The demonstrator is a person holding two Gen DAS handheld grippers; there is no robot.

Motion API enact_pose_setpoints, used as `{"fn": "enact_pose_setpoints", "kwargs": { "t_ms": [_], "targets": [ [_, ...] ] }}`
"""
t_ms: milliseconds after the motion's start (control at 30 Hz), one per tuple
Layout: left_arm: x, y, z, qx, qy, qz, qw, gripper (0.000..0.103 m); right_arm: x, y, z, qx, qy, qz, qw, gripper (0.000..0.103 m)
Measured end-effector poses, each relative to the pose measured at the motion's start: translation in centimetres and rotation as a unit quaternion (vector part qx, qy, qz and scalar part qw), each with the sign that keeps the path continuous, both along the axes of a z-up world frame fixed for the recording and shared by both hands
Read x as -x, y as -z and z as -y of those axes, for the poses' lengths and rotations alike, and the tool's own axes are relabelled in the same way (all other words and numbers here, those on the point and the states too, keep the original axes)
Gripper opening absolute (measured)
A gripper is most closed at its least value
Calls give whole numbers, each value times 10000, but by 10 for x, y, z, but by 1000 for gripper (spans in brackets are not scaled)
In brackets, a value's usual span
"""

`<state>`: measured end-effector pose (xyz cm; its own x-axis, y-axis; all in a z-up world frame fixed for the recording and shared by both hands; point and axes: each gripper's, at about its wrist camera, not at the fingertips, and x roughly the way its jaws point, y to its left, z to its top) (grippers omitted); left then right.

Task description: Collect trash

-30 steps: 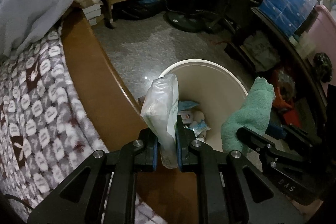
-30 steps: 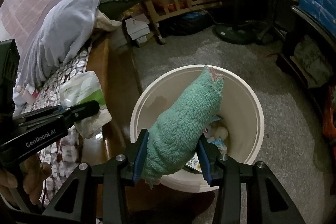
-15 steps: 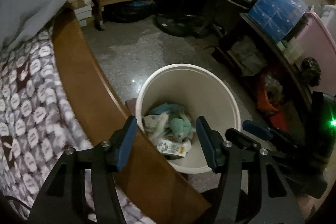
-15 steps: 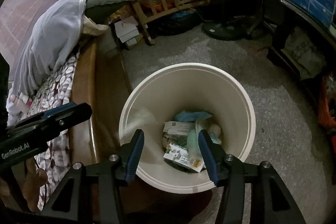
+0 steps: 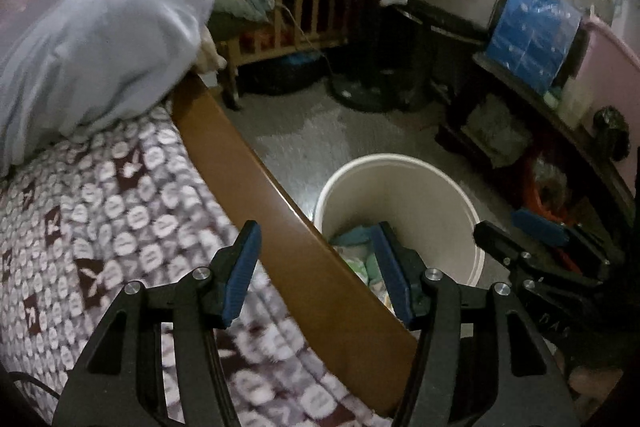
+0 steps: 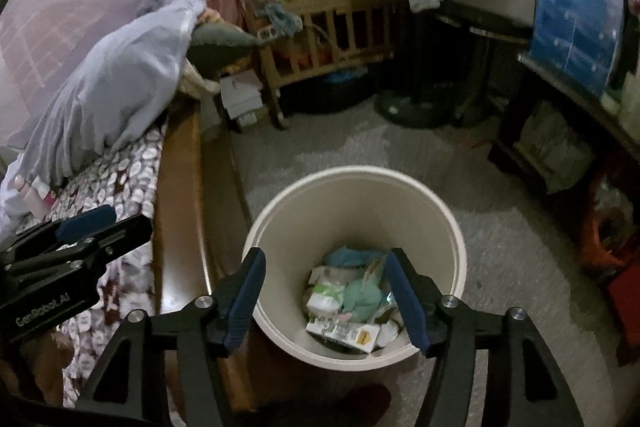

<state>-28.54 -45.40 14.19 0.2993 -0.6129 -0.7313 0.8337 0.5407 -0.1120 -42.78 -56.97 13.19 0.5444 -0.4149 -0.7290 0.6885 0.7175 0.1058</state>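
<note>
- Your left hand-held gripper (image 5: 316, 273) is spread wide with nothing between the pads; it hangs over the wooden bed rail (image 5: 256, 183), beside the bin.
- Your right hand-held gripper (image 6: 326, 297) is also spread wide and holds nothing; it sits directly above the bin (image 6: 280, 211).
- The bin stands on the grey floor (image 6: 332, 151), just beside the bed rail.
- Trash is inside the bin: a green cloth (image 6: 362, 297) on top of the pile, a white-and-green packet (image 6: 326, 295) next to it, a printed carton (image 6: 344, 333) at the near side.
- From the left wrist camera only part of that pile shows past the rail.
- The patterned blanket (image 5: 92, 211) covers the bed to your left.
</note>
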Motion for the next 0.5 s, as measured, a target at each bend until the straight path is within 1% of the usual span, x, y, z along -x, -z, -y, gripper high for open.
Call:
{"fn": "enact_pose_setpoints", "kwargs": {
  "t_ms": [100, 167, 333, 433, 500],
  "targets": [
    [4, -14, -13, 226, -108, 185, 9995, 57, 5, -16, -12, 192, 54, 146, 9997, 64],
    [7, -21, -20, 318, -130, 290, 9990, 57, 8, -25, -19, 303, 83, 206, 9993, 67],
    [19, -36, -35, 556, -203, 651, 9961, 57, 15, -46, -36, 581, 106, 342, 9977, 70],
    [21, -43, -44, 668, -216, 738, 9948, 57, 20, -57, -46, 739, 118, 459, 9961, 72],
    [21, -45, -49, 729, -231, 715, 9945, 57, 23, -62, -51, 810, 127, 502, 9954, 74]
  ]
}}
